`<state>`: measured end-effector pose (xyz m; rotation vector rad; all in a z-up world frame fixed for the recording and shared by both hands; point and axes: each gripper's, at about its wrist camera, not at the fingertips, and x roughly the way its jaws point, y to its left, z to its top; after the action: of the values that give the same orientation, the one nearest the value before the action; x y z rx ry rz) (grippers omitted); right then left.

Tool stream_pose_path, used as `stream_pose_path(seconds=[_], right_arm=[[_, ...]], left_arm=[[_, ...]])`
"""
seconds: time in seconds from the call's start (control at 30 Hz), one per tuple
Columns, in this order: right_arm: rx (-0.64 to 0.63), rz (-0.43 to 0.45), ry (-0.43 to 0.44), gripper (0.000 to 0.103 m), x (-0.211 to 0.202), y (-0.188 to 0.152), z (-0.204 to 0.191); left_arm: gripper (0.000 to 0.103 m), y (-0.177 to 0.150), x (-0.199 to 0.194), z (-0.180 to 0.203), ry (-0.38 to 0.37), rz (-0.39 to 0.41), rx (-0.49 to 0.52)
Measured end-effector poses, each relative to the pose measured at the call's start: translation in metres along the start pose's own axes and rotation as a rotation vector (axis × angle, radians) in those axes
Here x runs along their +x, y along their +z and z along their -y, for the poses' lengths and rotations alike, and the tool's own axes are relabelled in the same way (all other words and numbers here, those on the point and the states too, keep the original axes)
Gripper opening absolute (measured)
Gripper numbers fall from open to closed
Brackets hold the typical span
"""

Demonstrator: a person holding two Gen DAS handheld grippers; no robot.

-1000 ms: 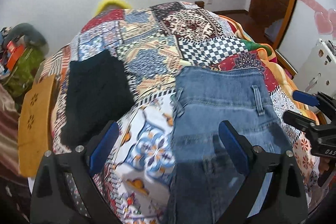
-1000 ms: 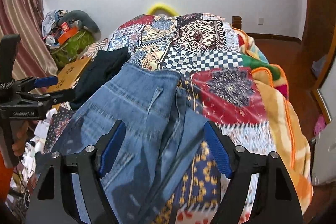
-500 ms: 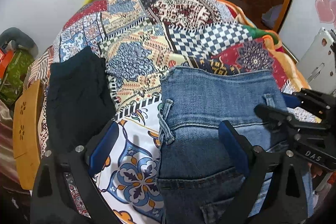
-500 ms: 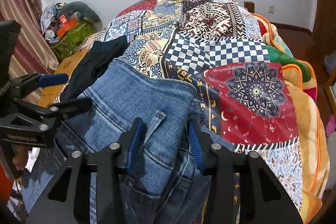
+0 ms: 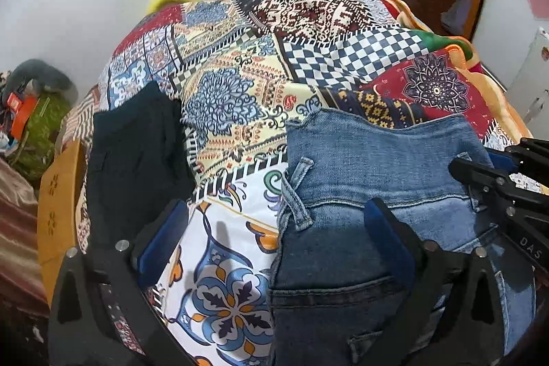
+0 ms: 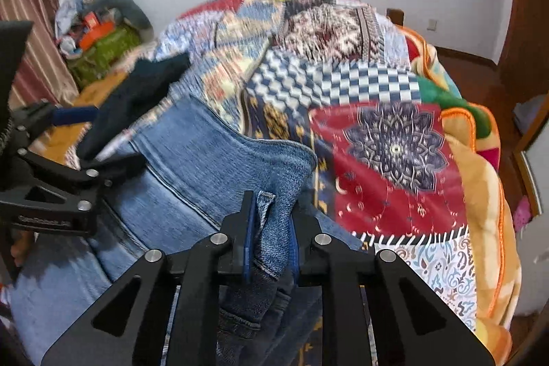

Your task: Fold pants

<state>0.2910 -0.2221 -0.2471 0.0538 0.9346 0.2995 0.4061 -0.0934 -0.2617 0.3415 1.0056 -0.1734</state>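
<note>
The jeans (image 5: 374,167) are lying on the bed's quilt (image 5: 240,84), waistband toward the far end, filling the 5 o'clock part of the left wrist view. The left tool (image 5: 274,239) is hanging over their near left edge with its jaws spread as wide as they go, having just been opening a touch further; one blue pad (image 5: 161,242) is sitting over bare quilt at 7 o'clock, the other over denim at 5 o'clock, and the jeans' edge with a belt loop (image 5: 295,194) is lying between them, not pinched.

Over on the right wrist view, the right tool (image 6: 269,235) is sitting at 6 o'clock with its jaws nearly pressed together, having just been closing, and they are pinching a bunched fold of the jeans (image 6: 212,174) at the waistband's right corner. Denim is spilling below the pads in a darker crumple. The picture there is blurring somewhat.

A dark garment (image 5: 133,167) is lying on the quilt at 9 o'clock in the left view, just beside the jeans but apart from them. From the right view the left tool (image 6: 61,180) is showing at 9 o'clock, over the jeans' far side.
</note>
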Motion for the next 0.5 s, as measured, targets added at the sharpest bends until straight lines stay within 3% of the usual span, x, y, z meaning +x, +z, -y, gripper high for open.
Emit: stream_pose_path(seconds=[0.23, 0.37, 0.5], right_arm=[[-0.016, -0.006, -0.033, 0.028, -0.03, 0.005, -0.003], [-0.014, 0.024, -0.014, 0.048, -0.056, -0.001, -0.004], [-0.016, 0.049, 0.013, 0.057, -0.081, -0.01, -0.009]], left_arm=[[0.103, -0.001, -0.023, -0.01, 0.025, 0.033, -0.003], [0.103, -0.004, -0.053, -0.025, -0.011, 0.079, -0.053], [0.103, -0.013, -0.075, -0.038, -0.059, 0.094, -0.081]])
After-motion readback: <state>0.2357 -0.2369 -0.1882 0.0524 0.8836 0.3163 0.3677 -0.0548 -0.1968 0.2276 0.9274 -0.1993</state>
